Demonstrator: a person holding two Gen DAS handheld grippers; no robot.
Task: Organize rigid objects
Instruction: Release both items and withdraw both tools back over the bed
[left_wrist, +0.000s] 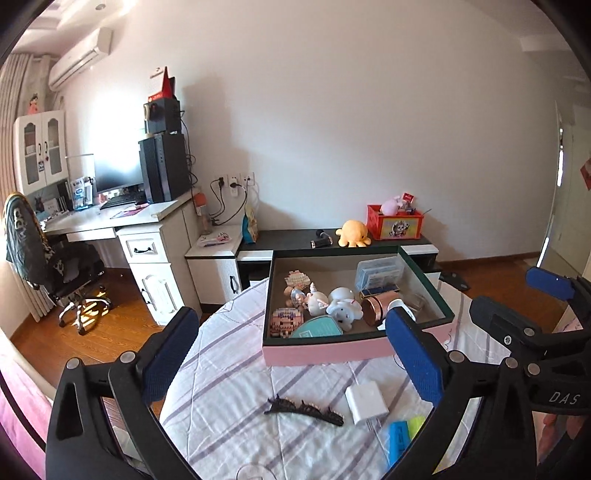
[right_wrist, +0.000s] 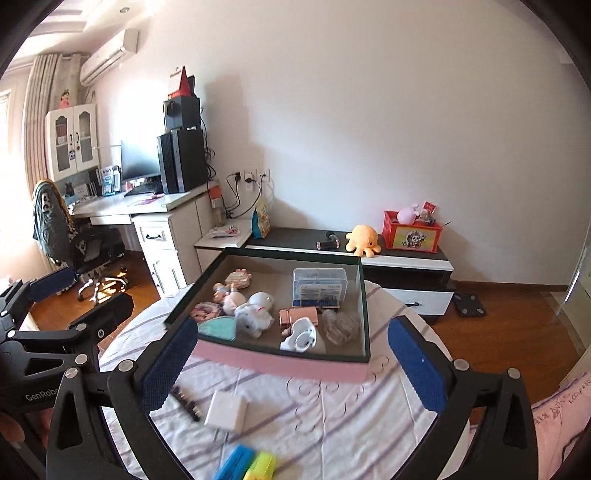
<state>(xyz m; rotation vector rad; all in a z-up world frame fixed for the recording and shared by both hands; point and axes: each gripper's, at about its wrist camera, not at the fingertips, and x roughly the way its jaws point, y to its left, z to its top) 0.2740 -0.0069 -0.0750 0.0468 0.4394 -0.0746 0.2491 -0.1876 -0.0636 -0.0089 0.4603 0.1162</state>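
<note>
Your striped bedsheet (left_wrist: 236, 369) carries a pink box (left_wrist: 332, 352) at its far side, already holding small toys, a clear case (left_wrist: 380, 273) and a copper tin (left_wrist: 373, 310). You hold both the left gripper (left_wrist: 295, 373) and the right gripper (right_wrist: 291, 373) wide apart with nothing between their pads. Nearer you lie a black hair clip (left_wrist: 306, 408), a white charger (left_wrist: 367, 402) and blue and yellow markers (right_wrist: 245, 463).

pink box (left_wrist: 325, 353) on white, purple-striped cloth (left_wrist: 229, 369).
</note>
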